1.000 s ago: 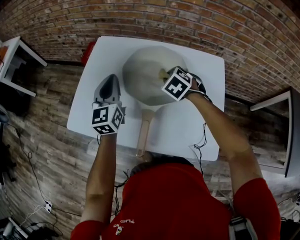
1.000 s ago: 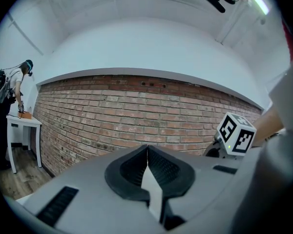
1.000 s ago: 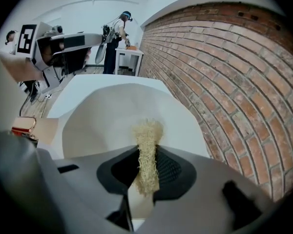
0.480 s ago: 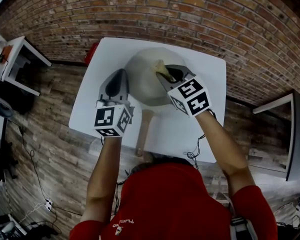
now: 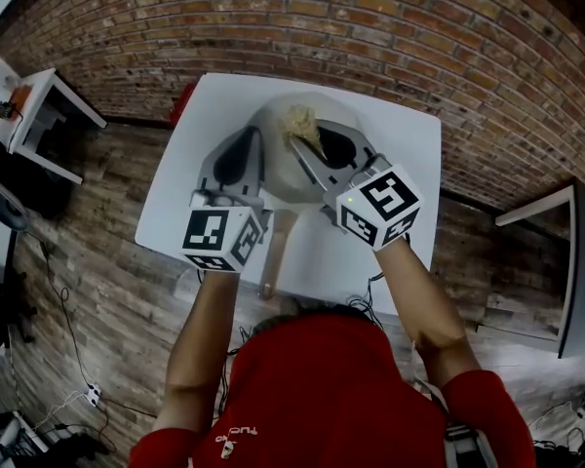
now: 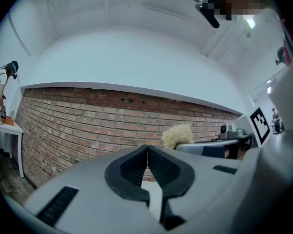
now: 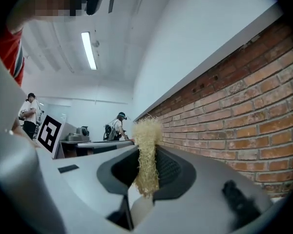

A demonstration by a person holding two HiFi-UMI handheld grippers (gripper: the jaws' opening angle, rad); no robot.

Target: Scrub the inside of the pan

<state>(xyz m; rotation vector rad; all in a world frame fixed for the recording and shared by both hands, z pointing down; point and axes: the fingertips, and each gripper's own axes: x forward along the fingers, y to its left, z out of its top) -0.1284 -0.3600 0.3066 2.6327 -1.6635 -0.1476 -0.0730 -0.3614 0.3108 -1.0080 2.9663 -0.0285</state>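
The pale pan (image 5: 279,169) sits at the far middle of the white table (image 5: 409,164), its wooden handle (image 5: 276,252) pointing toward me. My right gripper (image 5: 299,140) is held above the pan and tilted up, shut on a straw-coloured scrubber (image 5: 298,121). In the right gripper view the scrubber (image 7: 146,140) stands pinched between the pads and pokes above the right gripper (image 7: 147,156). My left gripper (image 5: 247,136) hovers over the pan's left rim. In its own view the left gripper (image 6: 147,149) has its jaws shut with nothing between them, and the scrubber (image 6: 177,135) shows beyond.
A red object (image 5: 182,100) lies at the table's far left edge. A brick wall (image 5: 370,27) runs behind the table. Small white side tables stand at the left (image 5: 39,115) and right (image 5: 556,261). Cables trail on the wooden floor (image 5: 97,291).
The right gripper has lifted out of the pan and drawn back toward me, tilting up with the scrubber. The left gripper has moved right and forward, over the pan's left rim.
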